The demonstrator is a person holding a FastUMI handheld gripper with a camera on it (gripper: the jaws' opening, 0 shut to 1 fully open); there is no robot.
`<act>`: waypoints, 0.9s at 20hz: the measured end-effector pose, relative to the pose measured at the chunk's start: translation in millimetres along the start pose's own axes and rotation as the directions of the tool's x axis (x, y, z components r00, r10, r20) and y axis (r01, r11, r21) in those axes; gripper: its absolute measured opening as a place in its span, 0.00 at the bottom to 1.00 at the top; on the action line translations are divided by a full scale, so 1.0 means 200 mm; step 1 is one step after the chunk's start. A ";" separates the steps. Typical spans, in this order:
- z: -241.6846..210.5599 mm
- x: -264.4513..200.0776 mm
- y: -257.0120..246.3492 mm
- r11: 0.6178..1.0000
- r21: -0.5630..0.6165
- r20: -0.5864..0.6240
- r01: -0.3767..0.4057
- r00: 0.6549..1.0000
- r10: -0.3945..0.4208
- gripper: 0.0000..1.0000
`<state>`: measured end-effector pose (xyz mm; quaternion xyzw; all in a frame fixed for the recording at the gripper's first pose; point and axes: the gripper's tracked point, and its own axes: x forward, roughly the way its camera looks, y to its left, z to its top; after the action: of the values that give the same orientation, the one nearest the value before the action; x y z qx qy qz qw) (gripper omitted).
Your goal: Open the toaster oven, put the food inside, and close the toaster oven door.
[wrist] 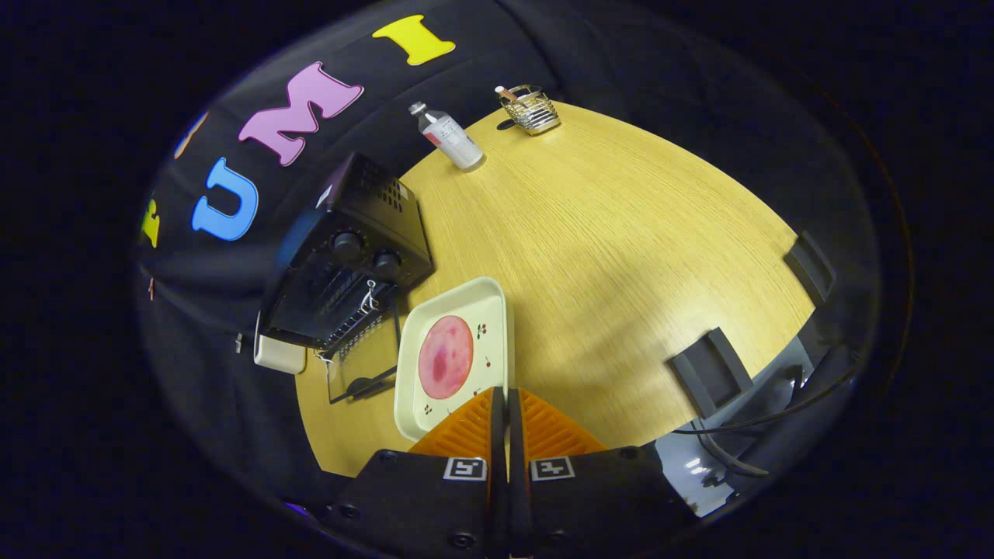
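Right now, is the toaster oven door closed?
No: the toaster oven door hangs open, lying flat beside the tray, while the gripper is shut.

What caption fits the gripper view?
Gripper shut on the tray rim, food aboard, beside the open toaster oven.

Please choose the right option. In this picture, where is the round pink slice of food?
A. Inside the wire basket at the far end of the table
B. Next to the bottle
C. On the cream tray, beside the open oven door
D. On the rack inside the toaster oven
C: the pink slice lies on the cream tray, whose edge the gripper holds, beside the toaster oven with its glass door dropped open.
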<state>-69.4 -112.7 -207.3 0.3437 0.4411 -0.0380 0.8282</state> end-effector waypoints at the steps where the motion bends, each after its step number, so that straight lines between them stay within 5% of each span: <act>1: -0.02 -0.03 0.04 1.000 0.018 0.012 -0.012 1.000 0.012 0.06; 8: -0.12 0.01 0.42 0.993 0.066 0.051 -0.093 0.995 0.090 0.06; 18: -0.13 0.40 0.97 0.986 0.063 0.117 -0.156 0.982 0.148 0.06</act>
<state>32.4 69.5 -174.3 0.4034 0.3647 -0.0095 0.8391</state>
